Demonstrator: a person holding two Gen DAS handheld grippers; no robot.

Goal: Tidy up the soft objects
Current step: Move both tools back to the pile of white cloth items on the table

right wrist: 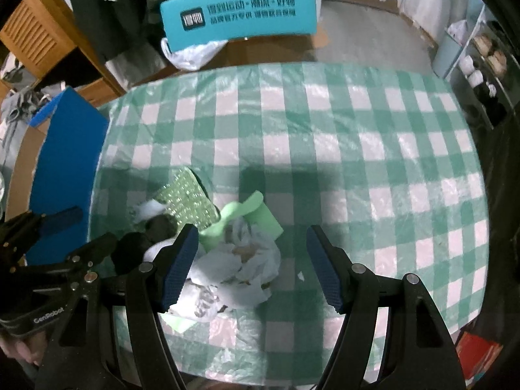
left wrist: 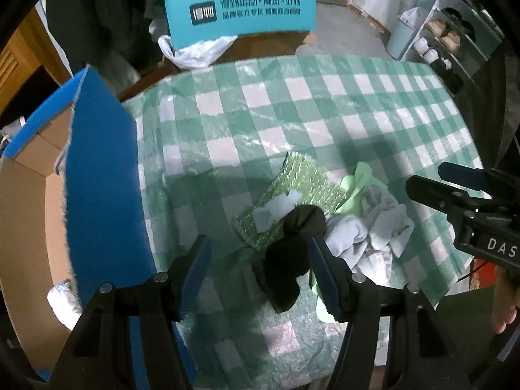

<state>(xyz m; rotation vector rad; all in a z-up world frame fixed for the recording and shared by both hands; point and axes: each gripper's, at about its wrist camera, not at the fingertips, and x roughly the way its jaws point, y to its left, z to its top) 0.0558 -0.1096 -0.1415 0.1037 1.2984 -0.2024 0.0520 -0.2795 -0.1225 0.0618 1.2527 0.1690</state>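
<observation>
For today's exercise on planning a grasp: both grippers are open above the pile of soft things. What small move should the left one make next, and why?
Probably shift the left gripper slightly right and close on the black sock. Its fingers are open, and the sock lies between them, close to the right finger, atop the pile beside the green sponge. The open cardboard box sits to its left.

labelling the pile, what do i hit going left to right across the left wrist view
blue-edged cardboard box → glittery green sponge → black sock → pale grey socks → right gripper

green checked tablecloth (right wrist: 325, 136), teal chair back (right wrist: 239, 11), shelving (left wrist: 455, 35)
</observation>
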